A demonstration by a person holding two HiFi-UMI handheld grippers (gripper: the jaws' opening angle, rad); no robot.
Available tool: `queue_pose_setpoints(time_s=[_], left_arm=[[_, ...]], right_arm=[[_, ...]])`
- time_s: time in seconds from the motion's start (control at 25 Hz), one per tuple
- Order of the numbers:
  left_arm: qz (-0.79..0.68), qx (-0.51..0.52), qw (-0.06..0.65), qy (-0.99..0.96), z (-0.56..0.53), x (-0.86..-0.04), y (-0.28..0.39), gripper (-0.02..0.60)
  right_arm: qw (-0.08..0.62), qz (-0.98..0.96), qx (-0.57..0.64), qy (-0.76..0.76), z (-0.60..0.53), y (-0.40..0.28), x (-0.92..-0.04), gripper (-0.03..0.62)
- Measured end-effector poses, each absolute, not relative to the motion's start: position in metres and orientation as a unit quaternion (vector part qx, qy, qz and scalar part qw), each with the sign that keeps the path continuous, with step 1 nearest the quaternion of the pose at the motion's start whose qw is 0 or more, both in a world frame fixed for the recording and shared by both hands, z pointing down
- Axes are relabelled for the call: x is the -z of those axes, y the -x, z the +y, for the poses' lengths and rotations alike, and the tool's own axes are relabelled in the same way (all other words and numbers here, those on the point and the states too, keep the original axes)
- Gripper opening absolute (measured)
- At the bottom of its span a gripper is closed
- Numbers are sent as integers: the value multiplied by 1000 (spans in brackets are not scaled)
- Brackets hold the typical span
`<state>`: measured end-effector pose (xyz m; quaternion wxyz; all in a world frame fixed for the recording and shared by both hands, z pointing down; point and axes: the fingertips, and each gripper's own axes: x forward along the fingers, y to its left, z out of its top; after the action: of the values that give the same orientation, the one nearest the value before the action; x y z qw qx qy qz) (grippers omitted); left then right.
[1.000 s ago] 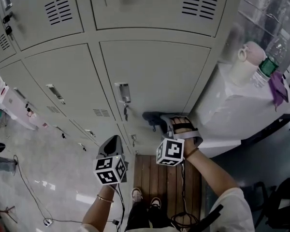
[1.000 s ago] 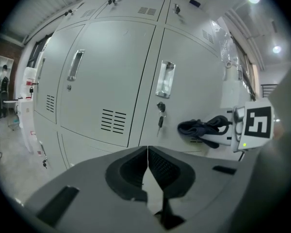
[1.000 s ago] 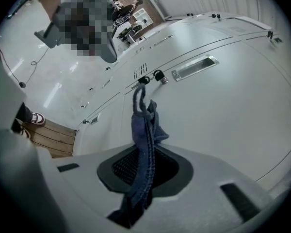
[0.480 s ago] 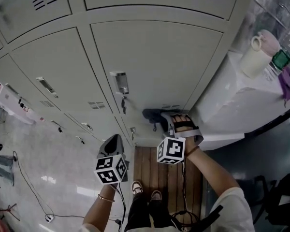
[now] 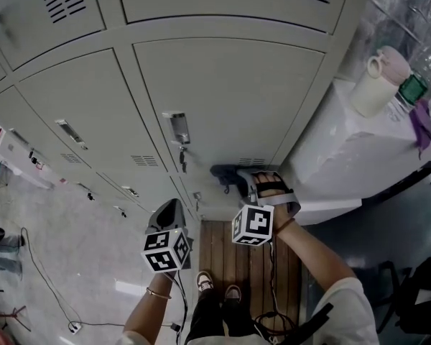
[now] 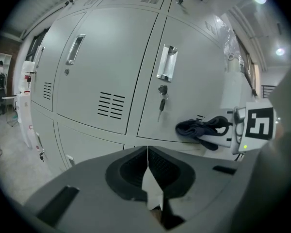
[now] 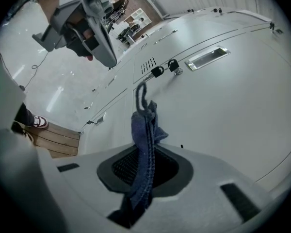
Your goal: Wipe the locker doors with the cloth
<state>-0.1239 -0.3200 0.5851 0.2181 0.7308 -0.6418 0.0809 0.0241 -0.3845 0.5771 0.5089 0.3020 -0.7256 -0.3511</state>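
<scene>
Now gripping the dark cloth (image 5: 225, 172) in the right gripper (image 7: 144, 165), pressing it against the locker door (image 5: 230, 99) near its bottom edge, and holding the left gripper (image 6: 148, 169), jaws together, back from the doors.

At frame centre the cloth (image 5: 226, 172) lies against a locker door (image 5: 230, 99), the right gripper (image 5: 243, 182) just below it. The left gripper (image 5: 169, 208) is lower left; a mug (image 5: 377, 81) stands on the tabletop (image 5: 359, 149), upper right.

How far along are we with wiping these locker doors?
Done: the cloth is picked up, clamped in the right tongs. In hand: it sits at the bottom of the keyed locker door. The left tongs are shut, idle. Remaining: no wipe marks show; I cannot tell which doors are finished.
</scene>
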Motion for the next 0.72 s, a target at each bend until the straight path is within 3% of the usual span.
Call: queue_pose_setpoints(time_s=[0.72], left_arm=[[-660,-59,147,-734,-322,-463,118,9]], right_arm=[[464,-714,427,-303,-355,7,-443,46]])
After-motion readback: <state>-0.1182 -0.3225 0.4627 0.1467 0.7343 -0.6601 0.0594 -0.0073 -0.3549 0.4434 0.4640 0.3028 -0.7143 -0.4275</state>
